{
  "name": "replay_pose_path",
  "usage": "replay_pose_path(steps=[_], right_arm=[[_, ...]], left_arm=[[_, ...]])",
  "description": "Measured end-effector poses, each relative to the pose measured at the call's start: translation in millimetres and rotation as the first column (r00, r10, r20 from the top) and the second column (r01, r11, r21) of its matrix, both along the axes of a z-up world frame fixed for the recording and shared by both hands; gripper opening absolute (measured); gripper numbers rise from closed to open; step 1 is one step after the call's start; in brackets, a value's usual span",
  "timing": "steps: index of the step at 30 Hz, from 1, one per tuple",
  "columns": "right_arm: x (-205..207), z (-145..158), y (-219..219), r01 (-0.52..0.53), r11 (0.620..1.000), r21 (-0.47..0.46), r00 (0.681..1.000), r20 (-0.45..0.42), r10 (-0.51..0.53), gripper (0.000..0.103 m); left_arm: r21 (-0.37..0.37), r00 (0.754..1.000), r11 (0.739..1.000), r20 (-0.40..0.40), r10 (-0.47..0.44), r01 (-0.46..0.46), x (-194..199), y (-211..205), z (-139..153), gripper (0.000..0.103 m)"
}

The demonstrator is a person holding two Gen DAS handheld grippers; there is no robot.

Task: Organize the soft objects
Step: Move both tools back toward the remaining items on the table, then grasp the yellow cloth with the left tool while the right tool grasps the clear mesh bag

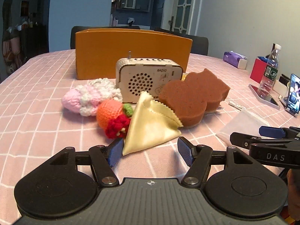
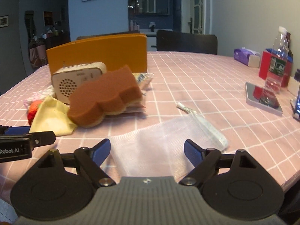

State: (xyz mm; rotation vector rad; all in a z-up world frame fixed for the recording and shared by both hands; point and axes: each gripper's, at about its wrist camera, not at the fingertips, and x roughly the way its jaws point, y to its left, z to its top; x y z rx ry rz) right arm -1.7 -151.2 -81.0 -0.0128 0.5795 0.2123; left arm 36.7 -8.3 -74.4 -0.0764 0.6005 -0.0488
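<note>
A cream triangular pouch (image 1: 150, 127) lies on the pink checked tablecloth just ahead of my open left gripper (image 1: 151, 151), whose left pad almost touches it. Beside it sit an orange and red knitted toy (image 1: 112, 119), a pink and white knitted piece (image 1: 88, 97) and a brown sponge (image 1: 191, 97). A white mesh bag (image 2: 161, 142) lies flat between the fingers of my open right gripper (image 2: 147, 151). The pouch (image 2: 50, 116) and sponge (image 2: 105, 99) also show in the right wrist view.
A wooden toy radio (image 1: 148, 78) stands behind the soft things, with an orange box (image 1: 131, 50) behind it. A water bottle (image 2: 277, 60), red box (image 2: 266, 65), tissue pack (image 2: 245, 56), mirror tray (image 2: 262, 97) and phone (image 1: 293, 93) sit at the right.
</note>
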Motion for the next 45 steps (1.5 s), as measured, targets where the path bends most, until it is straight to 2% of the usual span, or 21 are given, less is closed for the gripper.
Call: replay_pose_path(steps=[4, 9, 11, 14, 17, 22, 26, 28, 30, 32, 33, 40, 45], right_arm=[[5, -3, -4, 0.007, 1.000, 0.003, 1.000, -0.009, -0.007, 0.084], [6, -6, -5, -0.003, 1.000, -0.020, 1.000, 0.002, 0.003, 0.084], [5, -7, -4, -0.015, 0.999, -0.043, 1.000, 0.014, 0.016, 0.082], [4, -8, -4, -0.028, 0.999, -0.044, 0.999, 0.029, 0.029, 0.078], [4, -9, -5, -0.034, 0.999, -0.042, 0.999, 0.037, 0.035, 0.075], [3, -9, -3, -0.045, 0.998, -0.048, 0.997, 0.054, 0.047, 0.056], [0, -9, -1, -0.058, 0.996, -0.061, 0.996, 0.071, 0.063, 0.039], [-1, -9, 0, -0.057, 0.996, -0.068, 0.995, 0.077, 0.062, 0.023], [-1, -10, 0, -0.052, 0.995, -0.081, 0.995, 0.084, 0.058, 0.016], [0, -9, -1, -0.045, 0.995, -0.086, 0.995, 0.083, 0.052, 0.010], [1, -9, -2, -0.045, 0.995, -0.087, 0.995, 0.081, 0.052, 0.009], [-6, 0, 2, -0.067, 0.989, -0.129, 0.992, 0.095, 0.080, 0.005], [-18, 15, 7, -0.122, 0.984, -0.130, 0.984, 0.113, 0.137, 0.005]], left_arm=[[0.018, 0.999, 0.999, 0.005, -0.037, 0.037, 5, -13, 1, 0.077], [0.064, 0.998, 0.996, 0.015, -0.066, 0.065, 13, -28, 2, 0.070], [0.078, 0.999, 0.996, 0.001, -0.046, 0.046, 19, -30, 1, 0.070], [0.126, 1.000, 0.992, 0.001, 0.007, -0.007, 26, -31, -2, 0.071], [0.147, 1.000, 0.989, -0.003, 0.002, -0.002, 31, -32, -3, 0.072], [0.137, 1.000, 0.991, -0.022, 0.005, -0.002, 38, -32, -2, 0.071], [0.126, 1.000, 0.992, -0.024, 0.005, -0.001, 38, -29, -1, 0.052], [0.125, 1.000, 0.992, -0.026, 0.010, -0.006, 39, -29, 0, 0.042], [0.135, 1.000, 0.991, -0.025, 0.016, -0.013, 38, -28, 1, 0.023], [0.134, 0.999, 0.991, -0.026, 0.021, -0.017, 38, -26, 1, 0.018], [0.136, 0.999, 0.991, -0.025, 0.024, -0.020, 37, -26, 1, 0.012], [0.116, 1.000, 0.993, -0.010, 0.029, -0.027, 22, -21, 7, 0.009], [0.047, 1.000, 0.999, 0.001, 0.006, -0.006, 3, -15, 17, 0.008]])
